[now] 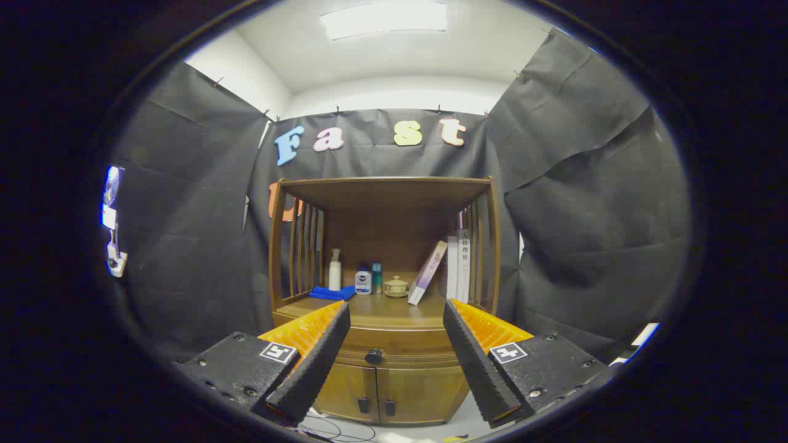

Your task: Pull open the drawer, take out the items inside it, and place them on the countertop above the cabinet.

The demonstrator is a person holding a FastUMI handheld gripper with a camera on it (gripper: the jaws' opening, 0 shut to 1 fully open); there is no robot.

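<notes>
Facing drawer (394, 339), gripper (397, 314) fingers spread

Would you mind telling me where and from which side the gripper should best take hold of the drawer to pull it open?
Grip the small dark knob at the middle of the drawer front, coming straight from the front. It juts out from the otherwise flat panel below the countertop, probably the only graspable part. The gripper is open, fingers apart on either side, the knob ahead between them.
</notes>
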